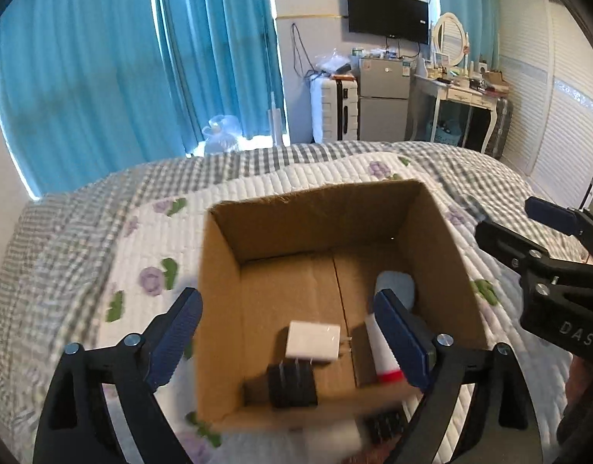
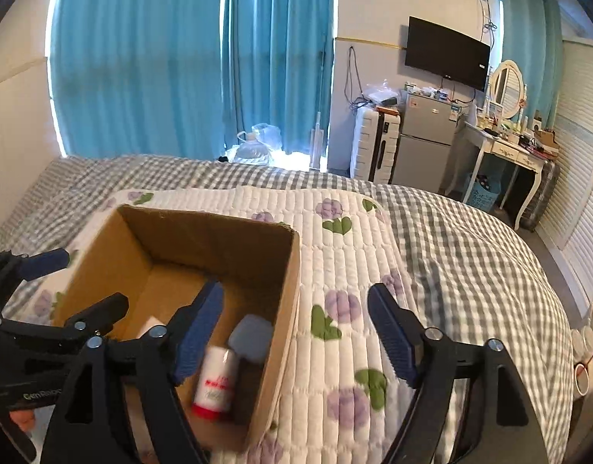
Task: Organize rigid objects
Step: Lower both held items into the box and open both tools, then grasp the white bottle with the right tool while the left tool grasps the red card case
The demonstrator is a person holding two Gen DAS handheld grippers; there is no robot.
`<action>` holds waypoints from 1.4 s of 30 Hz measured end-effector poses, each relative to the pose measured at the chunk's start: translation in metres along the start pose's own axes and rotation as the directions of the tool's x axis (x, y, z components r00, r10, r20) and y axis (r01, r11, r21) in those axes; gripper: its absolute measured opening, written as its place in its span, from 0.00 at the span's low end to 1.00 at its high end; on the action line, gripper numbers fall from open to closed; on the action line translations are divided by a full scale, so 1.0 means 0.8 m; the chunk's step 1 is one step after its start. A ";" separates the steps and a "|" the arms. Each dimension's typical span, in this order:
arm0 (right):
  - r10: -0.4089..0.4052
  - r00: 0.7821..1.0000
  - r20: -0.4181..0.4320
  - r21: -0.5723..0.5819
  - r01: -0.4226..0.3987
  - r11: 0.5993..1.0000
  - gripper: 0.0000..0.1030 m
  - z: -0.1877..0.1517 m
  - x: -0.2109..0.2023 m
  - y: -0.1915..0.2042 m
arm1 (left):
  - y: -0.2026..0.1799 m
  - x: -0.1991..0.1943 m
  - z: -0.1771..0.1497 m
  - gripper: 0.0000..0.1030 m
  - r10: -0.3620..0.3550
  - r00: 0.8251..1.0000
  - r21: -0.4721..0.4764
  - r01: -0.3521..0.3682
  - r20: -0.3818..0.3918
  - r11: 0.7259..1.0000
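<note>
On the bed [image 1: 258, 178] we see a brown cardboard box [image 1: 219, 309] holding a white charger [image 1: 314, 340]; both hand-held grippers, left [image 1: 288, 332] and right [image 2: 296, 332], gape wide, empty.

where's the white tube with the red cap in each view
Left wrist: white tube with the red cap lies low right inside the cardboard box, partly behind the left gripper's right finger.
Right wrist: tube lies bottom centre, inside the box's right corner.
Shared landmark: the pale blue object beside it.
</note>
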State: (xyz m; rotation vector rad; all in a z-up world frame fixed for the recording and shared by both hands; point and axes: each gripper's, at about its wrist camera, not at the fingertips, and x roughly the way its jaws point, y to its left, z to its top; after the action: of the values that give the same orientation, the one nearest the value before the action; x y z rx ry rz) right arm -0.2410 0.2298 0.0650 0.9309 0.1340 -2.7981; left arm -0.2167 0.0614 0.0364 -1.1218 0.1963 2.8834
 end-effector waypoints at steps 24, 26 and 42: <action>0.082 0.938 -0.336 -0.374 -0.213 0.903 1.00 -0.218 -0.105 0.135 | 0.027 -0.120 -0.216 1.00 0.086 0.993 -0.079 -0.093 -0.086 0.993; 0.082 0.922 -0.377 -0.393 -0.239 0.888 1.00 -0.231 -0.093 0.143 | 0.028 -0.111 -0.234 1.00 0.095 0.989 -0.090 -0.105 -0.116 0.990; 0.042 0.870 -0.491 -0.411 -0.274 0.870 0.75 -0.264 -0.038 0.161 | 0.027 -0.078 -0.271 1.00 0.098 0.973 -0.068 -0.114 -0.209 0.991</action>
State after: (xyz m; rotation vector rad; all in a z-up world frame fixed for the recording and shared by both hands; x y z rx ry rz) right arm -0.0673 0.1393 -0.0893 1.3789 0.7304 -2.1676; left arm -0.0269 0.0119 -0.0776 -1.4677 0.1530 2.8862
